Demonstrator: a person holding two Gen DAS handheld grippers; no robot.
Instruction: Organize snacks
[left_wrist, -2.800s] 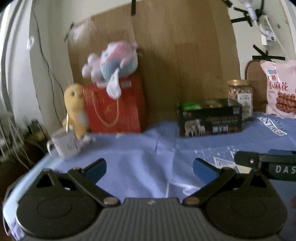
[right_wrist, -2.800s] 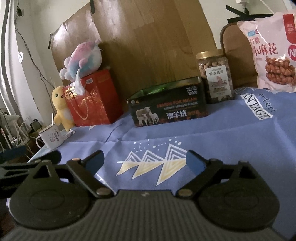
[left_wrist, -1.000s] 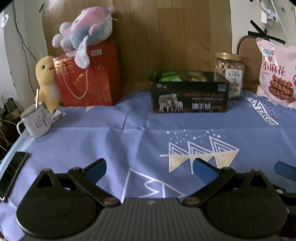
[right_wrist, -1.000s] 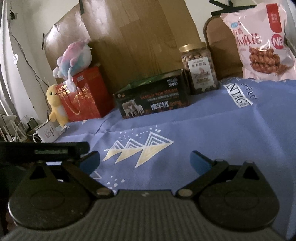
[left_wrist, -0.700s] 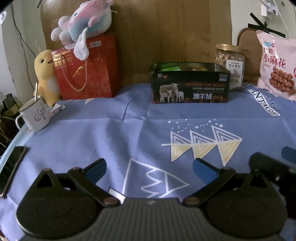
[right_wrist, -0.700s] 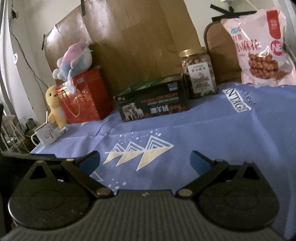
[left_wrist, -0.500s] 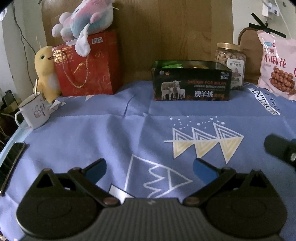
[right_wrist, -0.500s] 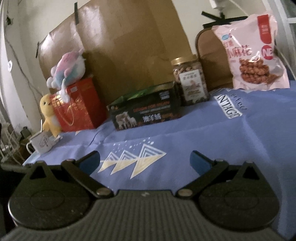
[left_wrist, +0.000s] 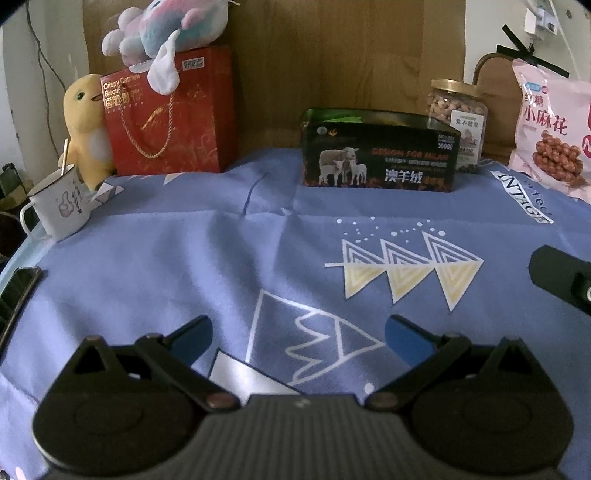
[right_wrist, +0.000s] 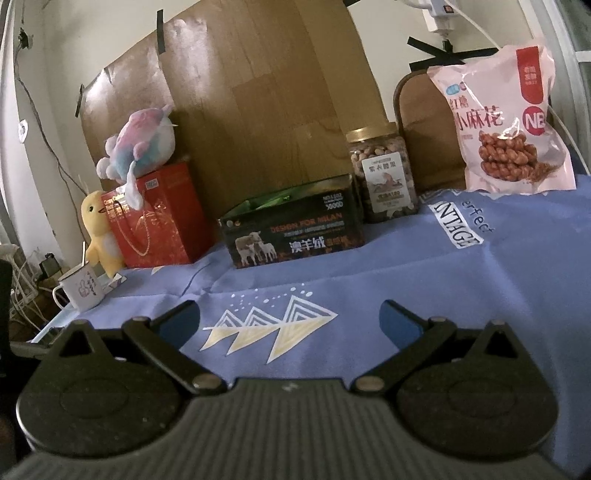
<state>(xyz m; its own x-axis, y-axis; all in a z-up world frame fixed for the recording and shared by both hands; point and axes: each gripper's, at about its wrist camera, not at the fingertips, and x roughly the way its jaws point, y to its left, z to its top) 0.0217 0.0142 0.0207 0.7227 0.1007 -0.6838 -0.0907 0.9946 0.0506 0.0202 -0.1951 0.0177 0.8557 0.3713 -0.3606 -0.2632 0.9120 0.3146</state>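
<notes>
Both grippers have pulled back from the far row, so more blue tablecloth (left_wrist: 155, 258) shows ahead of them than a few seconds ago. Left gripper (left_wrist: 298, 338) hangs over the near cloth with its fingers spread wide and nothing between them; right gripper (right_wrist: 290, 319) is likewise released and empty, and part of it shows at the right edge of the left view. At the far side, a dark open box (left_wrist: 378, 157) stands on the cloth with green packets inside. Just right of it stands a jar of nuts (right_wrist: 384, 173), and farther right a pink snack bag (right_wrist: 506, 125) leans upright. To the left are a red gift bag (left_wrist: 170, 114) with a plush toy (left_wrist: 166, 27) on top, a yellow duck toy (left_wrist: 83, 122) and a white mug (left_wrist: 59, 203).
</notes>
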